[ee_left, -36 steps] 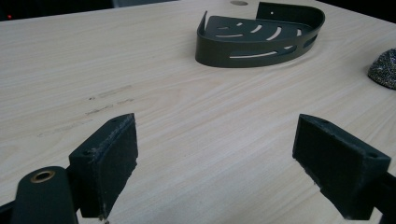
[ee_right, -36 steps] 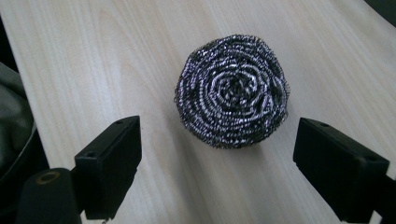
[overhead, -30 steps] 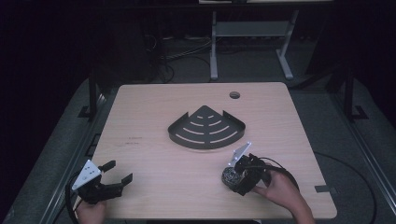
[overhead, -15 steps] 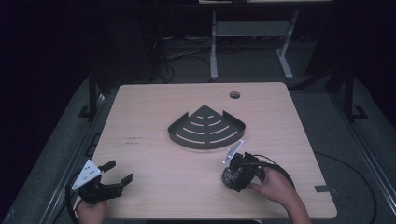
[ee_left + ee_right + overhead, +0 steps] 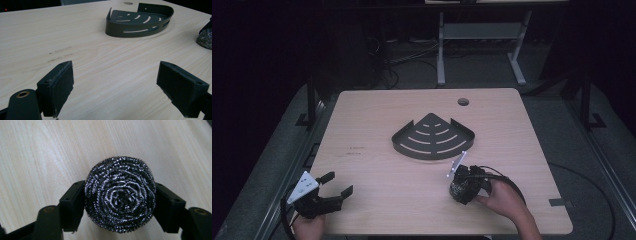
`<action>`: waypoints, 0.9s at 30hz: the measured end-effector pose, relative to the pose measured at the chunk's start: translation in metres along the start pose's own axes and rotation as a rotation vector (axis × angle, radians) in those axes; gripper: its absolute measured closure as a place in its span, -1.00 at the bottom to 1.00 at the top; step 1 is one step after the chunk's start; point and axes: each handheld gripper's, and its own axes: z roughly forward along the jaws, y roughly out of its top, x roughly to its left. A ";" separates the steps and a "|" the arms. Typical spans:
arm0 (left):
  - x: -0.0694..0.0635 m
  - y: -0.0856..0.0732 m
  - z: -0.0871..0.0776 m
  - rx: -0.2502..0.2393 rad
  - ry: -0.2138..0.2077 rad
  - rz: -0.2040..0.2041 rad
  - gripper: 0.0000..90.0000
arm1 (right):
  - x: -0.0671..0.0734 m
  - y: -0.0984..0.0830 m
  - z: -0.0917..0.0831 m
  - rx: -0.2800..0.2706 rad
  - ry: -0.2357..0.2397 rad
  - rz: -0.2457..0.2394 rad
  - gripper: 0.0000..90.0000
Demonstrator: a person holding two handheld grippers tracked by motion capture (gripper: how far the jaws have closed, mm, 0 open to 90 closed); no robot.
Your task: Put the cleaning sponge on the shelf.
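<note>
1. Right gripper view: the right tool (image 5: 120, 202) is seen clamped on a steel wool scourer (image 5: 120, 195), one pad pressed into each flank of the ball. A second earlier the jaws stood wide around it; they have just been closing and now bear on it.
2. High view: the right tool (image 5: 465, 184) is seen low at the near right of the bench (image 5: 377, 125), and the scourer (image 5: 459, 190) is judged to rest on the surface, not yet lifted.
3. Judgement: the grasp is made, so the pick-up step is taken as complete; a lift and a carry towards the corner caddy (image 5: 433, 137) are expected next, the caddy being the nearest receptacle.
4. Left tool (image 5: 324, 192): held at the near left corner of the bench, jaws wide apart, nothing between them. No shift from the earlier frames is noted.
5. Scourer: a round, slightly flattened ball of coiled metal ribbon, wound in a spiral about a dark centre; glittering, coarse, springy. Some give under the pads is expected, so slip is judged unlikely.
6. Caddy (image 5: 140, 21): dark matt sheet metal, quarter-round, with a curved slotted wall, a slotted floor and two straight back edges; empty.
7. Bench: pale wood-grain laminate, smooth, with a round cable hole (image 5: 463, 101) near the far edge.
</note>
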 end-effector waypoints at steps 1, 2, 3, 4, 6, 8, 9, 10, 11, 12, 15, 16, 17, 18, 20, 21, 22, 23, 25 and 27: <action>0.000 0.000 0.000 -0.001 0.002 0.000 -0.70 | -0.001 0.000 0.000 0.000 0.003 0.001 -0.28; 0.000 0.000 0.000 -0.001 0.003 0.001 -0.70 | -0.001 0.000 0.000 -0.001 0.005 0.002 -0.27; 0.000 0.000 -0.001 -0.003 0.002 0.002 -0.70 | -0.001 0.000 0.000 -0.001 0.007 0.002 -0.27; 0.000 0.000 -0.001 -0.003 0.002 0.002 -0.70 | -0.001 0.000 -0.001 0.000 0.010 0.002 -0.27; 0.000 0.000 0.000 -0.002 0.002 0.003 -0.70 | 0.000 0.000 -0.001 -0.005 0.014 -0.002 -0.27; -0.001 0.000 0.000 -0.002 0.002 0.003 -0.70 | 0.000 0.000 -0.003 -0.011 0.017 -0.004 -0.26; -0.001 0.000 0.000 -0.003 0.003 0.004 -0.70 | 0.000 0.000 -0.004 -0.012 0.018 -0.003 -0.27; -0.001 0.000 0.000 -0.003 0.004 0.004 -0.70 | 0.000 0.001 -0.005 -0.012 0.014 -0.009 -0.27; -0.001 0.000 0.000 -0.003 0.004 0.004 -0.70 | 0.000 0.002 -0.008 -0.014 0.010 -0.010 -0.26; -0.001 0.000 0.000 -0.003 0.004 0.004 -0.70 | 0.000 0.002 -0.008 -0.014 0.010 -0.010 -0.26; -0.001 0.000 0.000 -0.003 0.004 0.004 -0.70 | -0.002 0.005 -0.014 -0.028 0.008 -0.015 -0.26; -0.001 0.000 0.000 0.001 0.002 0.005 -0.70 | -0.004 0.006 -0.018 -0.039 0.015 -0.012 -0.26; -0.001 0.000 0.000 0.001 0.002 0.005 -0.70 | -0.004 0.006 -0.018 -0.039 0.015 -0.012 -0.26; -0.001 0.000 0.000 0.000 0.003 0.005 -0.70 | -0.005 0.007 -0.020 -0.041 0.012 -0.013 -0.26; -0.001 0.000 0.000 0.000 0.003 0.004 -0.70 | -0.006 0.009 -0.023 -0.041 0.009 -0.017 -0.26; -0.001 0.001 0.000 -0.001 0.003 0.004 -0.70 | -0.006 0.010 -0.024 -0.045 0.013 -0.017 -0.26; -0.001 0.001 0.000 -0.001 0.002 0.005 -0.70 | -0.008 0.012 -0.027 -0.052 0.019 -0.018 -0.26; -0.001 0.000 0.000 0.000 0.002 0.005 -0.70 | -0.009 0.013 -0.028 -0.056 0.024 -0.019 -0.26; -0.002 0.000 0.000 0.001 0.003 0.005 -0.70 | -0.011 0.015 -0.031 -0.059 0.024 -0.022 -0.26; -0.001 0.001 0.000 0.000 0.004 0.006 -0.70 | -0.013 0.017 -0.033 -0.059 0.025 -0.019 -0.26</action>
